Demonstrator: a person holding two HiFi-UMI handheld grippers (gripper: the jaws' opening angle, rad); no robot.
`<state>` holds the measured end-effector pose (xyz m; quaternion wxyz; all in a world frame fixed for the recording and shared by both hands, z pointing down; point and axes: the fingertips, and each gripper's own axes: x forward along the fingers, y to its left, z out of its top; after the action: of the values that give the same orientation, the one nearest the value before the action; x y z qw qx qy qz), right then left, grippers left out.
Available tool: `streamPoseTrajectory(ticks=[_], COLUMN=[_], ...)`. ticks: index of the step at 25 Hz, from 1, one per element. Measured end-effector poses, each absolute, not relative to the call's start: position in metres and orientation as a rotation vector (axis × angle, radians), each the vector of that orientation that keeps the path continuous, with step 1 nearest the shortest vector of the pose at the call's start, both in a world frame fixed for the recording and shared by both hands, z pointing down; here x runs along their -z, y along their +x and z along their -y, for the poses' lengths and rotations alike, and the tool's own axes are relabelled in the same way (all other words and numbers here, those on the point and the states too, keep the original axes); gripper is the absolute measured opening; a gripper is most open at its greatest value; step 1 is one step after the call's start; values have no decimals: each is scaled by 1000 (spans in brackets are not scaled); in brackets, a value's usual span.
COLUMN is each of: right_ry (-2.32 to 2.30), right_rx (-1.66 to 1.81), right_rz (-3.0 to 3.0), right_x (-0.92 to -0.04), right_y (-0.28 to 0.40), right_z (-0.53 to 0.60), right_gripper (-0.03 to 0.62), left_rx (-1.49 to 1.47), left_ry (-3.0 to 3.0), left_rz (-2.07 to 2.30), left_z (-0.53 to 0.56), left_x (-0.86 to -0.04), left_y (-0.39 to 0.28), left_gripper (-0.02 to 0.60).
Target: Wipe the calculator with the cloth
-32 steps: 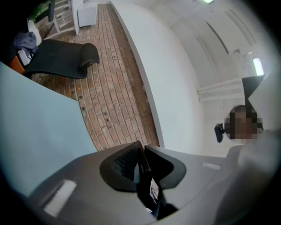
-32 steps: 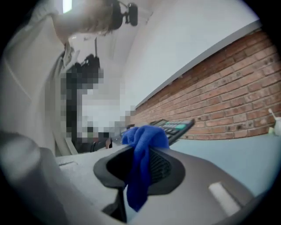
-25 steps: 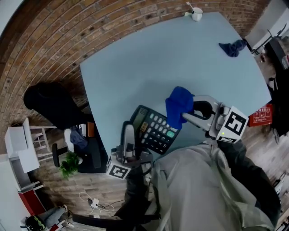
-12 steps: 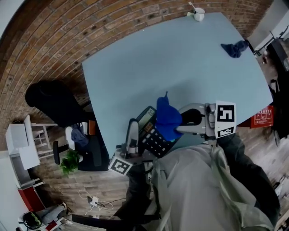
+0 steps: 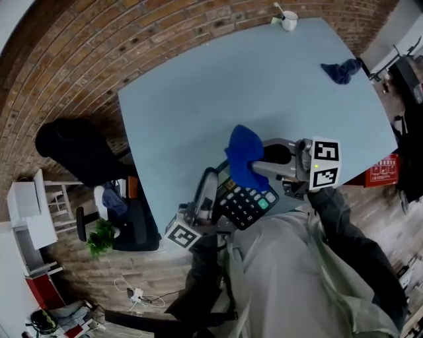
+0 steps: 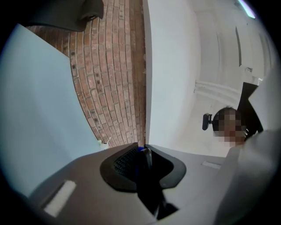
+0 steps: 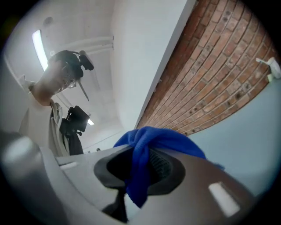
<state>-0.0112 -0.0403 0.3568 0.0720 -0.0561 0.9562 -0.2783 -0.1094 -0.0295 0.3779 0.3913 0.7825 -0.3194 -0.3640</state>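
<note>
The dark calculator (image 5: 248, 199) with pale keys sits slanted at the near table edge, over the person's lap. My left gripper (image 5: 213, 182) is shut on its left side. In the left gripper view the calculator (image 6: 147, 163) shows only as a thin dark edge between the jaws of the left gripper (image 6: 142, 151). My right gripper (image 5: 255, 164) is shut on a bunched blue cloth (image 5: 242, 155), which lies against the calculator's far end. In the right gripper view the cloth (image 7: 151, 143) hangs through the right gripper (image 7: 145, 161) and hides the calculator.
The light blue table (image 5: 218, 86) stretches away from me. A second dark blue cloth (image 5: 342, 69) lies at its far right corner and a white cup (image 5: 288, 20) at the far edge. A black chair (image 5: 73, 152) stands off the left side, below a brick wall.
The calculator has shifted right and towards the person with the left gripper holding it. The right gripper has rolled and swept the cloth from the calculator's right side to its far end.
</note>
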Motion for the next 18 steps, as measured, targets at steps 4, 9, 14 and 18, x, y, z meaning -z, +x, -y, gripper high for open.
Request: streamPoseTrajectory(ticks=[4, 9, 14, 18], right_ry=[104, 346, 34, 24], right_rx=[998, 1076, 1085, 1095], right_rz=[-2844, -2749, -2594, -2571], right_x=[-367, -363, -357, -356], right_y=[1, 16, 4, -4], right_z=[-6, -33, 29, 26], right_gripper=[87, 87, 87, 87], left_rx=[965, 1081, 1055, 1179], left_ry=[1960, 1955, 2016, 1905], left_rz=[904, 790, 659, 661], left_z=[31, 25, 19, 25], left_x=[-381, -365, -356, -352], left_y=[-139, -146, -116, -130], left_gripper=[51, 51, 51, 51])
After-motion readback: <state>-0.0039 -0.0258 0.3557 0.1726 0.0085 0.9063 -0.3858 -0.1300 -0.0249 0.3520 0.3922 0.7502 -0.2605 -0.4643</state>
